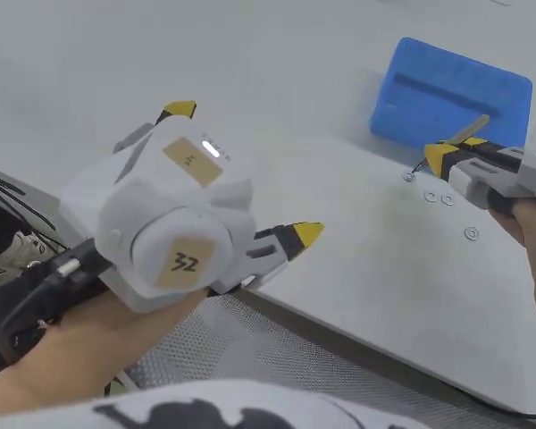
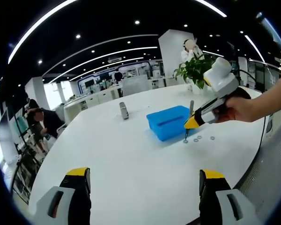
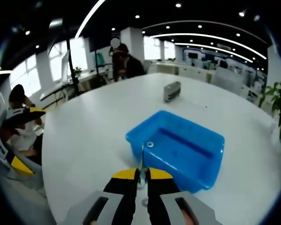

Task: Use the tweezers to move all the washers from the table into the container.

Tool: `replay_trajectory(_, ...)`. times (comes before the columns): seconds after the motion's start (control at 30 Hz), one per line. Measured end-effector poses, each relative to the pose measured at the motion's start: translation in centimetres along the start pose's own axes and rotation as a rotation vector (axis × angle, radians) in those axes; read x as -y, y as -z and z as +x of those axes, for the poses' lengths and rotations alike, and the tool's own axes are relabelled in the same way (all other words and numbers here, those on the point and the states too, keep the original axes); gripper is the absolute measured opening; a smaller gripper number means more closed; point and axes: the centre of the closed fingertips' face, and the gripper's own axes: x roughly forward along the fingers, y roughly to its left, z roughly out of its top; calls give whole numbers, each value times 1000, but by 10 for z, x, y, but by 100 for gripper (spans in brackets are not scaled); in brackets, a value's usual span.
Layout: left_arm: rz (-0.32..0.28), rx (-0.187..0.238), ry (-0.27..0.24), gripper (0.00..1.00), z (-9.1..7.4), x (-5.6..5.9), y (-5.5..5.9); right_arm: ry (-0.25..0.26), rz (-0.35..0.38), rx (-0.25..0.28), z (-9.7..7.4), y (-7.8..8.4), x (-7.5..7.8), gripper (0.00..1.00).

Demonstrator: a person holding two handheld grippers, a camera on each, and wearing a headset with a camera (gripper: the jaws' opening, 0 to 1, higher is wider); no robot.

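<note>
On the smooth white table [image 1: 339,232], little flat metal ring washers [image 1: 430,196] sit near the boxy blue plastic container [image 1: 451,94]. Jaws of the right gripper [image 3: 142,174] pinch thin metal tweezers [image 3: 142,154], tip by one washer. The left gripper [image 2: 144,174] gapes wide, empty.

We read one number, 32, on a tan sticker [image 1: 186,263] on the back of the left tool [image 1: 244,171], lower left of the head view; a second sticker [image 1: 192,161] above bears a mark we cannot make out
</note>
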Motion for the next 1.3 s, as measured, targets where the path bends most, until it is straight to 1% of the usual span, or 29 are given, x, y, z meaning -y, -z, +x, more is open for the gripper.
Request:
replay_trajectory(0.13,3,-3,0,99,0,0,1,0,2,-13,3,5,1,4)
replay_trajectory(0.2,3,-3,1,99,0,0,1,-3,14,-5,1,2,2,4)
replay_trajectory(0.23,3,-3,0,99,0,0,1,-3,20,-9,1,4,1,4)
replay_trajectory(0.47,7,-8,-1,98,0,0,2,4,-13,-7,1,4,0,3)
replay_trajectory(0.6,7,-7,0,98,0,0,2,-1,-31,-12,0,6,-2,3)
replay_trajectory(0.7,4,-8,4,99,1,1,2,-1,-43,-25,0,6,-1,2)
replay_trajectory(0.87,-6,-6,5,99,0,0,2,-22,-60,-53,1,5,-3,2)
replay_trajectory(0.93,-2,-6,4,99,0,0,2,-32,-65,-54,1,1,-5,2)
replay_trajectory(1.13,-9,-6,9,99,0,0,2,-69,-37,-41,-8,-15,-9,2)
replay_trajectory(1.3,3,-11,26,99,1,4,3,-92,-17,-44,-15,-23,-13,1)
